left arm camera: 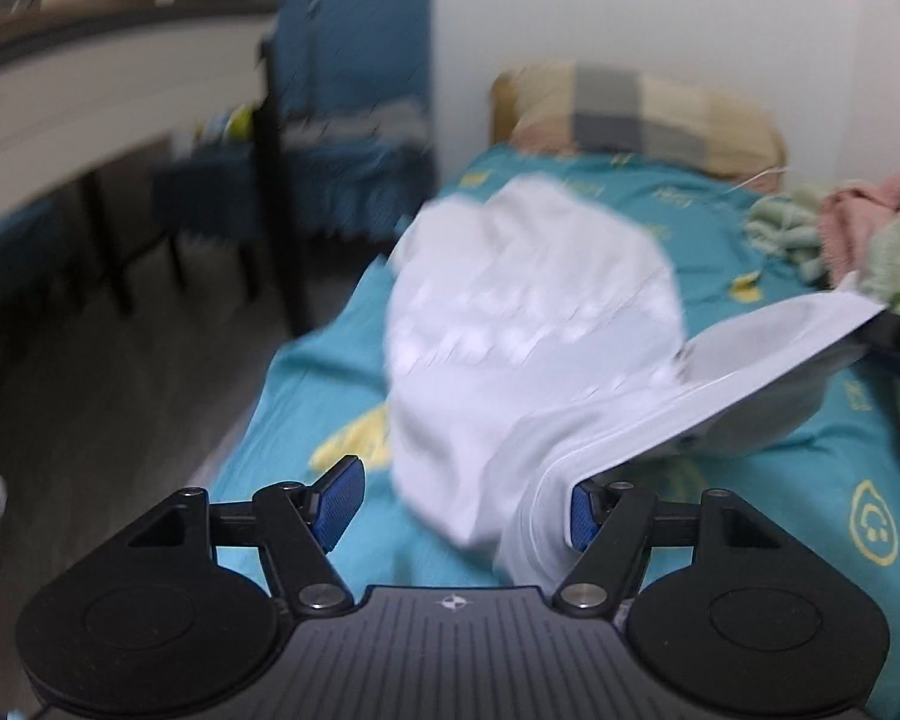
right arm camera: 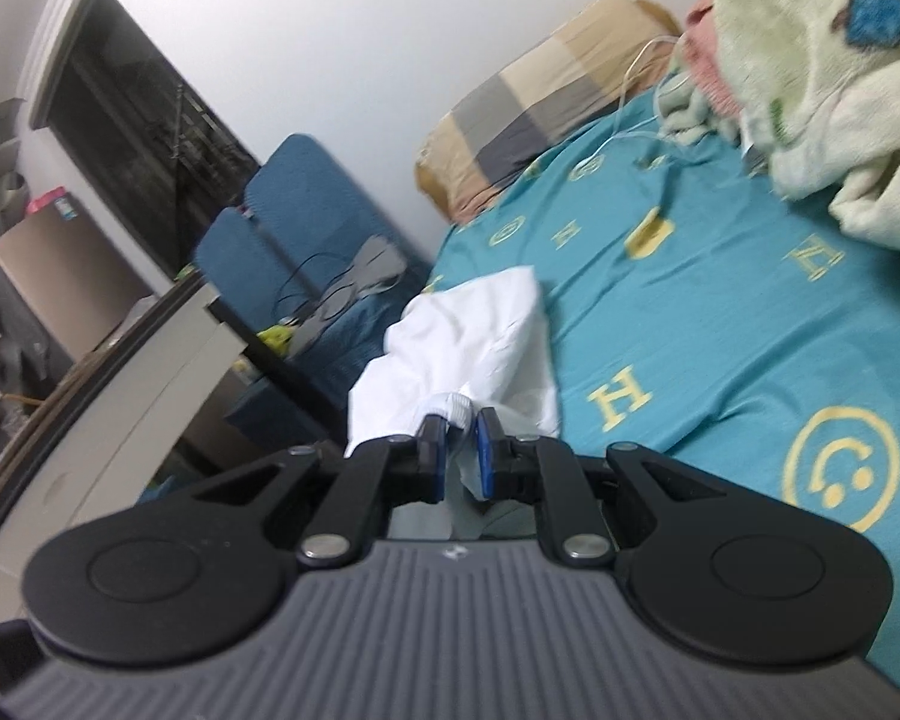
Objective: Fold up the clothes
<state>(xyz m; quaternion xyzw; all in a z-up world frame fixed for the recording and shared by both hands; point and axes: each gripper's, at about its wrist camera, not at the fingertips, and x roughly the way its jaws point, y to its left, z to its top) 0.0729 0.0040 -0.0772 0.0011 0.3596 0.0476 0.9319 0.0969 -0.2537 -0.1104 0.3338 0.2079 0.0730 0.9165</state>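
Left wrist view: left hand-held gripper [left arm camera: 459, 504] has its jaws apart, nothing pinched; white garment [left arm camera: 528, 324] is bunched on the bed [left arm camera: 798, 480] just ahead, one edge brushing the right pad [left arm camera: 583, 513] and a flap stretched far right. Right wrist view: right hand-held gripper [right arm camera: 457, 456] is clamped on the garment's ribbed hem [right arm camera: 453, 407], the rest trailing far-left. Left is nearer the loose bulk, likely grabs next.

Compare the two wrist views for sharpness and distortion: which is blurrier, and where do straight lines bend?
Left wrist view: heavy motion blur smears the white garment and the blue chair, while the left tongs stay sharp. Right wrist view: crisper overall, the smiley print is readable; fisheye curves the desk edge.
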